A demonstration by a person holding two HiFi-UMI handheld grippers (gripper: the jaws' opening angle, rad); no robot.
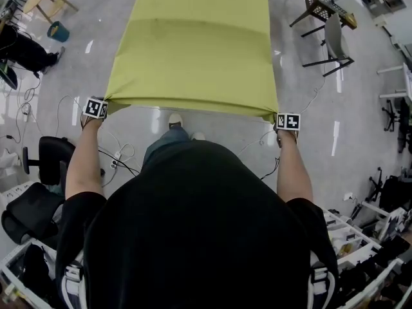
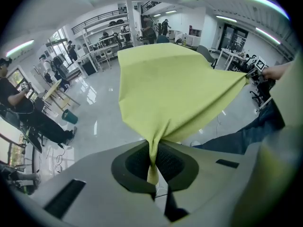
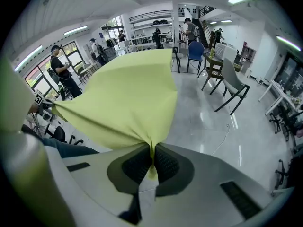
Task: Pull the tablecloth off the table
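Pinching the near corners of the yellow-green tablecloth (image 1: 193, 56), both tongs are pressed together on fabric. In the left gripper view, the left gripper (image 2: 152, 163) has a bunched corner squeezed between its dark pads (image 2: 173, 162). The right gripper view shows the right gripper (image 3: 152, 162) nipping the other corner in the same way. From the head view, the person holds the two at arm's length, well apart, so the near hem runs taut between them above the glossy floor (image 1: 212, 124), over a white shoe (image 1: 175, 118). Beyond the hem the cloth slopes up to a crease, then lies flat and runs on out of view; whatever is under it is hidden. A black office chair (image 1: 55, 156) stands to the left, a teal bucket (image 1: 58, 31) farther off, and a grey chair (image 1: 335, 40) at far right.
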